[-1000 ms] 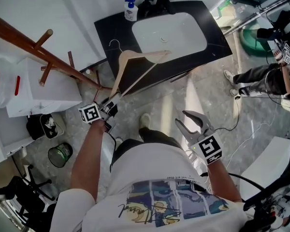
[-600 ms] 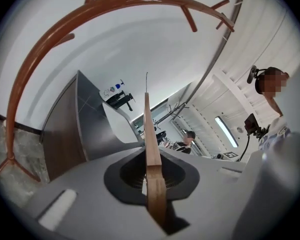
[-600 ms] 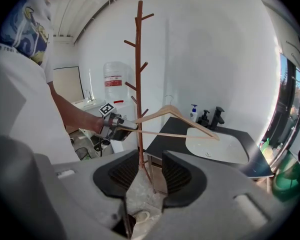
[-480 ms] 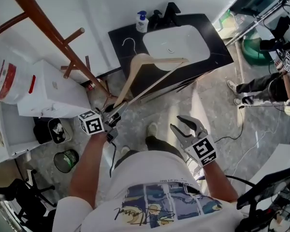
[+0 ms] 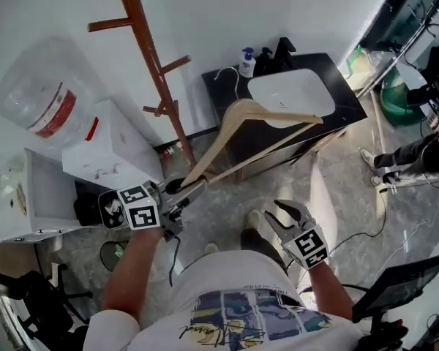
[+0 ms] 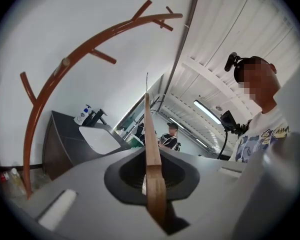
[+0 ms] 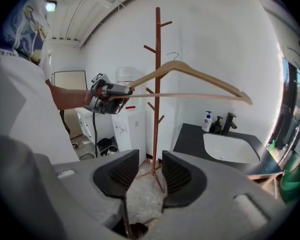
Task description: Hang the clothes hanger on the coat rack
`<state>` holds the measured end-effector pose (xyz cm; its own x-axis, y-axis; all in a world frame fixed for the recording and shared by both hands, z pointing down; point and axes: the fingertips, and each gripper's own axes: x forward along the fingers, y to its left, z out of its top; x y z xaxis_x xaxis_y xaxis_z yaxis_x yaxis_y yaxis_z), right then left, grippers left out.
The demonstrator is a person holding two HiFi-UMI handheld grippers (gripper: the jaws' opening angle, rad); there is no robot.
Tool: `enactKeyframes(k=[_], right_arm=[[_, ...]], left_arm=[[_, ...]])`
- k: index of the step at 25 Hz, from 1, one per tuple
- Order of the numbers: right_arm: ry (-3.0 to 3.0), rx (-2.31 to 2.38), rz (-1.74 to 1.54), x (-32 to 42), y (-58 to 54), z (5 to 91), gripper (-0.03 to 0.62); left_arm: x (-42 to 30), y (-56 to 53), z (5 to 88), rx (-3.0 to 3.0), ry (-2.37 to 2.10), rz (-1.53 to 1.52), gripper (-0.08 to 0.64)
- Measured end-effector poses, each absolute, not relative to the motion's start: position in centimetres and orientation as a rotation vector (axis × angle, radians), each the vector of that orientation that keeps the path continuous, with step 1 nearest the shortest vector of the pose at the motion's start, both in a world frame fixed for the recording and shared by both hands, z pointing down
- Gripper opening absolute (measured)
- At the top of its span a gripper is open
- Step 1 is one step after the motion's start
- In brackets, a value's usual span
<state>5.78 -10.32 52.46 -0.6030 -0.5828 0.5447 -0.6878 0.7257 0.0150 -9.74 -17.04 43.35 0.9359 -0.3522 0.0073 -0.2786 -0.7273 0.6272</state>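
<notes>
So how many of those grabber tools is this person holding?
2. The left gripper, at left, is clamped on the wooden hanger; the right gripper, at lower right, is open and empty.

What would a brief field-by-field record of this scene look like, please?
Left gripper: shut on one end of the clothes hanger
Hanger state: held up in the air, resting on no peg
Coat rack: wooden, upright, visible pegs bare, behind the hanger in the right gripper view
Right gripper: open, nothing between its jaws
Nearby: white sink set in a dark counter; water dispenser beside the rack
Task status: hanger not yet hung
</notes>
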Motion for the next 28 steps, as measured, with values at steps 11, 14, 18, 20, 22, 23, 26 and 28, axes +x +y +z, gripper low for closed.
enactKeyframes(k=[11, 14, 18, 20, 22, 23, 26, 28], right_arm=[[-2.422, 1.026, 0.268, 2.8, -6.7, 52.8, 0.144], [-2.433, 1.034, 0.27, 2.9, -7.4, 52.7, 0.144], [-2.445, 1.019, 0.247, 3.1, -8.2, 52.4, 0.144], [-2.451, 1.019, 0.242, 3.3, -8.9, 52.1, 0.144], [-2.454, 1.024, 0.235, 3.5, -9.7, 51.7, 0.144], [-2.455, 1.027, 0.229, 3.5, -9.9, 51.5, 0.144], [-2.455, 1.043, 0.213, 3.4, -10.0, 50.9, 0.144], [-2.454, 1.051, 0.205, 3.7, -10.1, 50.8, 0.144]], left_arm=[[-15.6, -15.9, 32.7, 2.616, -0.506, -0.101, 0.026], [-15.7, -17.7, 29.7, 2.659, -0.525, -0.093, 0.026], [-16.1, -20.1, 26.0, 2.709, -0.559, -0.105, 0.026], [-16.4, -21.4, 24.3, 2.729, -0.574, -0.119, 0.026], [-16.9, -22.6, 22.8, 2.742, -0.591, -0.139, 0.026], [-17.4, -23.1, 22.1, 2.746, -0.604, -0.149, 0.026], [-19.2, -23.9, 20.9, 2.748, -0.656, -0.171, 0.026], [-20.1, -24.4, 21.0, 2.741, -0.691, -0.175, 0.028]])
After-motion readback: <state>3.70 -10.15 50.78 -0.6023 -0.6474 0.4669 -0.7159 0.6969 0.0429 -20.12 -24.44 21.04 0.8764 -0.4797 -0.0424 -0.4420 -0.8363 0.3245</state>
